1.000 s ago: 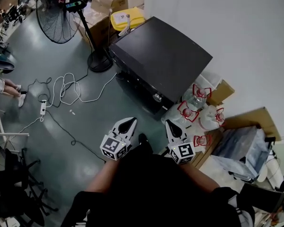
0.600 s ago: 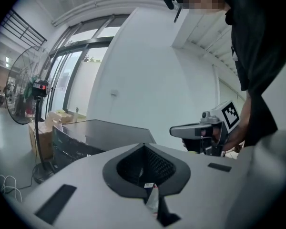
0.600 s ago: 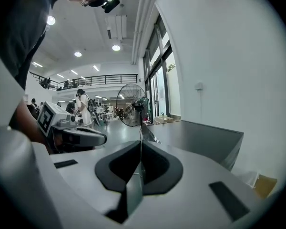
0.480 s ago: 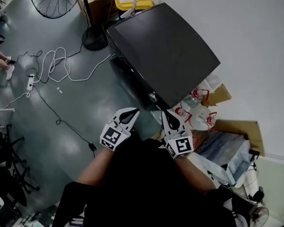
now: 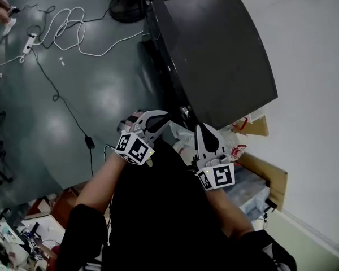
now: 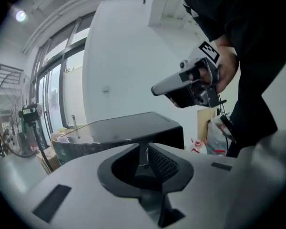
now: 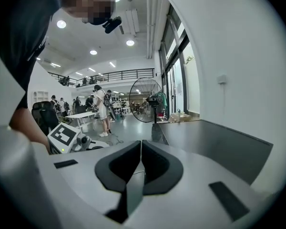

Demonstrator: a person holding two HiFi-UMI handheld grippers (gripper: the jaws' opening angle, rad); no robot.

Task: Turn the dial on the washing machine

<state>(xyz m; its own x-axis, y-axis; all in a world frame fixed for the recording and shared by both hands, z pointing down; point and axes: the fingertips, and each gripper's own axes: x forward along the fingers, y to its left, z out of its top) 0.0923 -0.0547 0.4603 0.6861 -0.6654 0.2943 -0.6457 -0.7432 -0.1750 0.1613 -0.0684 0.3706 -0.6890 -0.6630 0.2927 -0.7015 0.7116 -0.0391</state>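
The washing machine [image 5: 214,49] is a dark box with a flat black lid; it also shows as the washing machine [image 6: 128,128] and the washing machine [image 7: 214,144] in the gripper views. Its small silver dial [image 5: 185,112] sits on the front panel near the lower corner. My left gripper [image 5: 165,116] hovers just left of the dial, apart from it. Its jaws are opening, a narrow gap showing at the left gripper [image 6: 143,149] tips, nothing between them. My right gripper [image 5: 204,127] hangs just right of the dial, tips together and empty, as the right gripper [image 7: 141,144] view confirms.
A white cable and power strip [image 5: 73,24] lie on the grey floor, left of the machine. A fan base [image 5: 127,7] stands at its far corner. Water jugs with red handles [image 5: 237,145] and cardboard [image 5: 265,174] crowd the right side by the wall. People [image 7: 101,111] stand far off.
The head view has swung in over the washing machine. Both grippers have come closer to its front panel and the dial. The left jaws have parted slightly.
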